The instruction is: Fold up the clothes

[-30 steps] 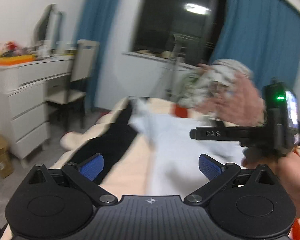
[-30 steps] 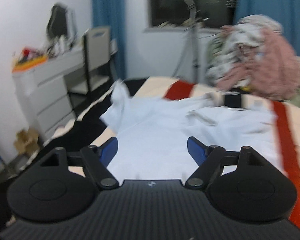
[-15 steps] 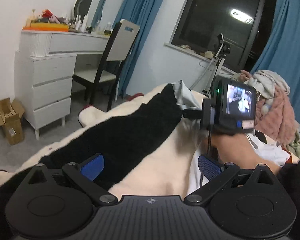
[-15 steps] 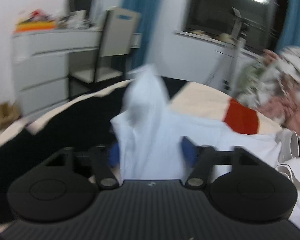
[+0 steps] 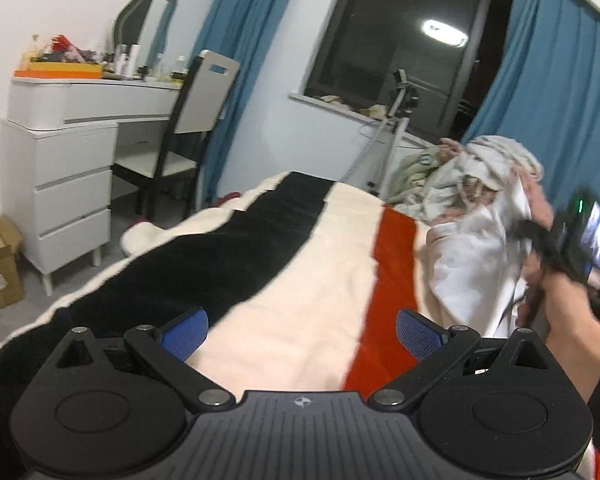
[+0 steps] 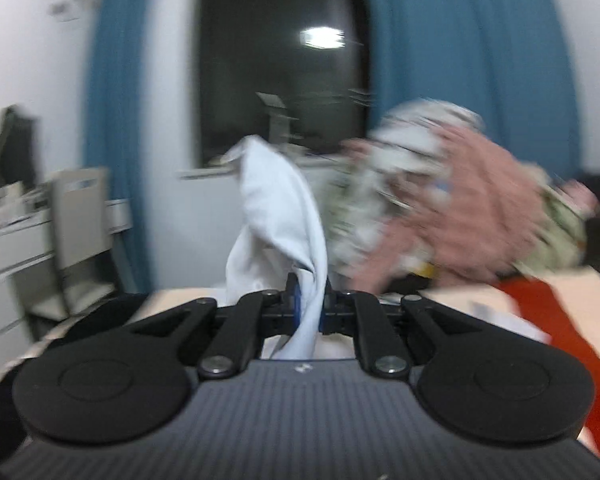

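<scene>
Left tongs (image 5: 299, 332) spread wide, gripping nothing, hovering over striped blanket (image 5: 300, 280) on bed. Right tongs (image 6: 309, 306) clamped on fold of white shirt (image 6: 278, 216); cloth rises in peak above pads, rest hangs below. In left view same shirt (image 5: 476, 256) is lifted at right edge of bed, beside red stripe, right hand (image 5: 560, 300) behind it. Clothes pile (image 6: 452, 196) sits at far end of bed, near blue curtain (image 5: 548, 104). Right view blurred. White dresser (image 5: 56, 184) and chair (image 5: 188, 120) at left.
</scene>
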`<state>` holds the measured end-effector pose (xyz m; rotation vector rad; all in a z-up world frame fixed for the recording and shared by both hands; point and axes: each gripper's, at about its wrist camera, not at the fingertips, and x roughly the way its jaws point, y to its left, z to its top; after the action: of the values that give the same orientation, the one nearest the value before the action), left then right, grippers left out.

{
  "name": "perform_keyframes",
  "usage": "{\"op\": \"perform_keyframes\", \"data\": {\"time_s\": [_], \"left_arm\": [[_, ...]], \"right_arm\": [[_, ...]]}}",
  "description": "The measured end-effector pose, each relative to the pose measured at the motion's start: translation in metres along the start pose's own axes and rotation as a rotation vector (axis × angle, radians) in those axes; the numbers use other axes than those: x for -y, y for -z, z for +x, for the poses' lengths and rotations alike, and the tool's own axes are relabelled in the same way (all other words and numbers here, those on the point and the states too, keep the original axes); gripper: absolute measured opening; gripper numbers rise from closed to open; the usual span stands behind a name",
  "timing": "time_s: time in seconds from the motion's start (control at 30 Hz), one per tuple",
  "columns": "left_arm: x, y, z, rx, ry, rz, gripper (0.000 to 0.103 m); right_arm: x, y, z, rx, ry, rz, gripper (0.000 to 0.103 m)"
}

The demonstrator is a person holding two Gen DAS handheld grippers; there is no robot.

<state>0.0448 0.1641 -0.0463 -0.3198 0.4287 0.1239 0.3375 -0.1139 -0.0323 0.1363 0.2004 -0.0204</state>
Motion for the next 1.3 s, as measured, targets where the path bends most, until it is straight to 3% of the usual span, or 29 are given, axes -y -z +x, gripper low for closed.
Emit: {"op": "perform_keyframes", "data": {"time_s": [0.1,0.17,0.23,0.3,0.47,0.63,0.8,0.97,1.13,1.3], "left_arm": [[0.008,0.005,0.005,-0.016,0.035,0.034,0.101],[0.014,0.008,0.009,-0.027,0.059,0.057,0.101],[0.021,0.012,0.016,-0.044,0.073,0.077,0.101],[0.026,0.014,0.02,-0.059,0.082,0.095,0.101],[0.034,0.02,0.021,-0.067,0.091,0.128,0.101],[0.035,0.019,0.008,-0.073,0.129,0.143,0.101],[0.04,0.023,-0.013,-0.091,0.169,0.156,0.101],[0.032,0.023,-0.038,-0.144,0.153,0.115,0.101],[-0.004,0.025,-0.061,-0.229,0.081,-0.058,0.1],[-0.021,0.035,-0.071,-0.328,0.019,-0.123,0.092]], "right_arm": [[0.056,0.016,0.017,-0.113,0.08,0.076,0.016],[0.08,0.027,0.032,-0.239,0.073,0.111,0.033],[0.089,0.027,0.021,-0.242,0.054,0.108,0.077],[0.097,0.025,0.007,-0.233,0.035,0.101,0.089],[0.104,0.001,-0.06,-0.194,-0.026,0.071,0.088],[0.109,-0.009,-0.179,-0.172,-0.05,0.042,0.088],[0.108,-0.002,-0.287,-0.146,-0.054,0.006,0.088],[0.12,0.015,-0.366,-0.137,-0.037,0.082,0.088],[0.139,0.02,-0.399,-0.123,-0.019,0.132,0.088],[0.153,0.018,-0.406,-0.101,-0.006,0.182,0.088]]}}
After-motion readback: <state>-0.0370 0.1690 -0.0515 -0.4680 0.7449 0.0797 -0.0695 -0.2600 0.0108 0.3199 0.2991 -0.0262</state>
